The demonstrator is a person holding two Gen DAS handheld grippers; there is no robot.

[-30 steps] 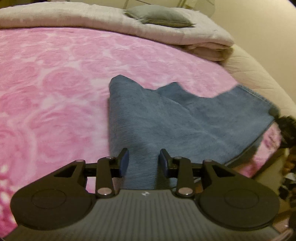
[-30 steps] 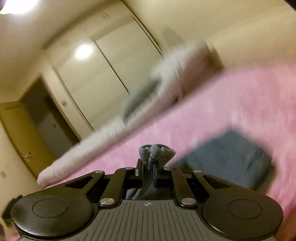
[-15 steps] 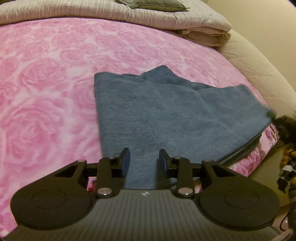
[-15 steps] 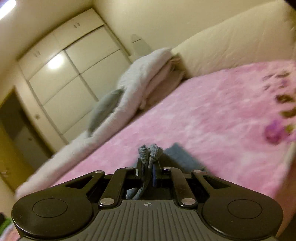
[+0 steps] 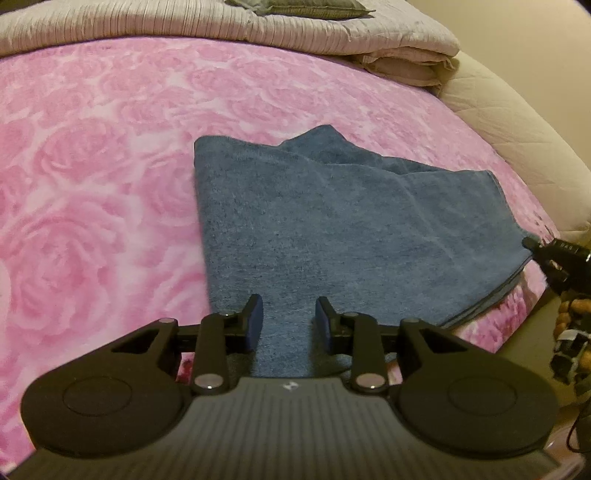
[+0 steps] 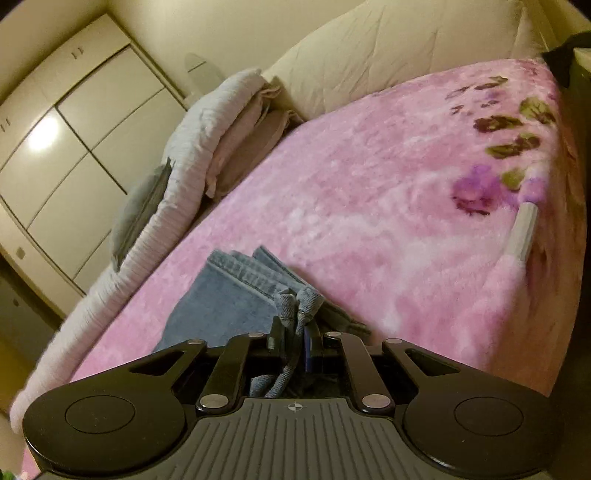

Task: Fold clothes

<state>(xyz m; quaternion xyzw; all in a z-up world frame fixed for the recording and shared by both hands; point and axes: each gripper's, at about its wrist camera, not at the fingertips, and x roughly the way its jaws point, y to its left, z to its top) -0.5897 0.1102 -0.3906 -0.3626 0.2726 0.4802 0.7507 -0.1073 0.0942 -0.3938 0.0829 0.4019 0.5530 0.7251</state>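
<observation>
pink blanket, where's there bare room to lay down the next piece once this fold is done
The pink blanket lies bare left of the blue garment, up to the folded grey quilt at the bed's far end. It is also bare from the garment's hem toward the purple flower print. It is crowded where the garment lies and at its corner, pinched by the right hand-held gripper.

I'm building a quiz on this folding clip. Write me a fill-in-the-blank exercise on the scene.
1. The blue garment lies on a blanket whose main colour is ____.
2. The right gripper is ____ on a bunched edge of the garment.
3. The cloth lies between the left gripper's pads, and its jaws are ____.
4. On the folded grey bedding at the far end rests a grey ____.

Missing words: pink; shut; closing; pillow
</observation>
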